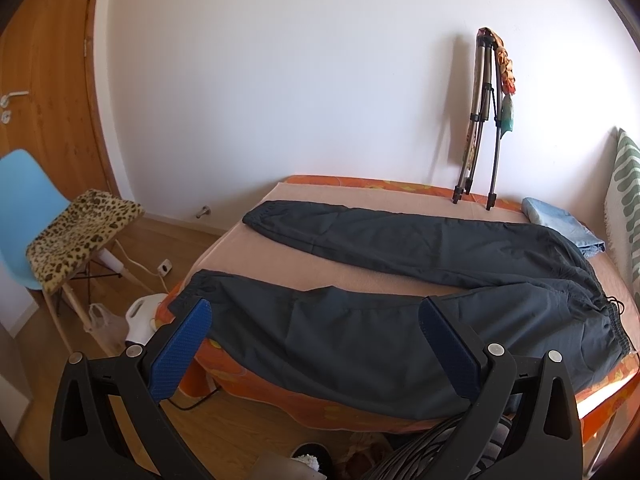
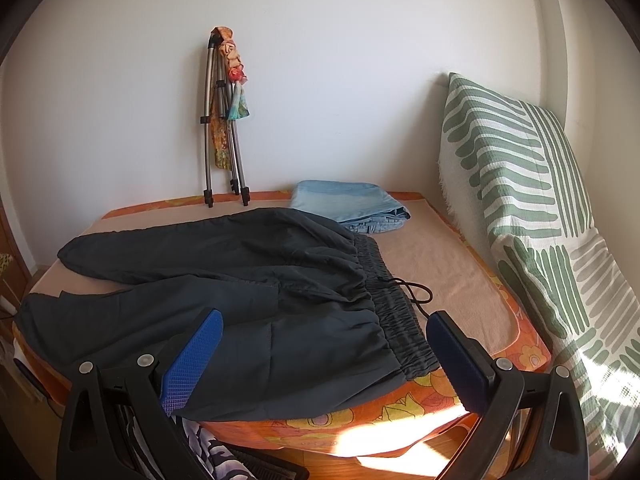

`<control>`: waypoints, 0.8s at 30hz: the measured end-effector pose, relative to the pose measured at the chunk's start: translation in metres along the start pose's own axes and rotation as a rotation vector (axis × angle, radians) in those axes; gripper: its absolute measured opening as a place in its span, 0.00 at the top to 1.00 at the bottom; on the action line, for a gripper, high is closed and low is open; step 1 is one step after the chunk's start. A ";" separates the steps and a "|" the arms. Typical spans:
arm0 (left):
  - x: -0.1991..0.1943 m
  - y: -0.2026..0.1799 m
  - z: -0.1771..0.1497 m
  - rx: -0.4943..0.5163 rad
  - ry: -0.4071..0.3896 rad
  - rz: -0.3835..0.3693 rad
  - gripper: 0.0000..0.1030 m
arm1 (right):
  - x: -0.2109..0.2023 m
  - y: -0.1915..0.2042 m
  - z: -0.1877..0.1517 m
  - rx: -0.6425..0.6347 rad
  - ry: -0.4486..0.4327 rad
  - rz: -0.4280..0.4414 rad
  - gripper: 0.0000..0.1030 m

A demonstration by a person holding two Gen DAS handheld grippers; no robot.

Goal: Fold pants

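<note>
Dark pants [image 1: 400, 280] are laid flat on the bed [image 1: 280, 192], legs apart. Left tool [image 1: 316, 312] and right tool [image 2: 324, 326] are held spread, nothing pinched.

Left black plastic two-finger gripper [image 1: 316, 312] with blue diamond-textured pads [image 1: 182, 350], silver round screws, triangular cut-outs, right black plastic two-finger gripper [image 2: 324, 324] built alike, same blue pads [image 2: 192, 360]

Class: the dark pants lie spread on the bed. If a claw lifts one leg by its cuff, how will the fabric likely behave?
The dark pants would probably droop limply: they already sag over the bed edge. The thin, smooth-looking cloth may slip, and seems light.
</note>
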State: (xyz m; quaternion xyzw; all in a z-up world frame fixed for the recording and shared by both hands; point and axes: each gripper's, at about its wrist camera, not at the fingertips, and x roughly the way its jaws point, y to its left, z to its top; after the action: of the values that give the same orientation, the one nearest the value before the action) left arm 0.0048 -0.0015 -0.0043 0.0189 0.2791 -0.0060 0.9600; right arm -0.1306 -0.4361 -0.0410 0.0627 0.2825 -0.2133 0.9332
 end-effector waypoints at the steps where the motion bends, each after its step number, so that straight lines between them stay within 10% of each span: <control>1: 0.001 0.000 0.000 0.001 0.001 0.002 0.00 | 0.000 0.000 0.000 0.000 0.000 0.001 0.00; 24: 0.028 0.031 -0.013 0.045 0.109 0.069 0.00 | 0.008 0.015 -0.015 -0.217 -0.007 0.058 0.03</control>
State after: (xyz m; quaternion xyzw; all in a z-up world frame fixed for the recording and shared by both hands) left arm 0.0225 0.0296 -0.0295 0.0504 0.3299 0.0218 0.9424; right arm -0.1254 -0.4219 -0.0580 -0.0314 0.2986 -0.1545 0.9413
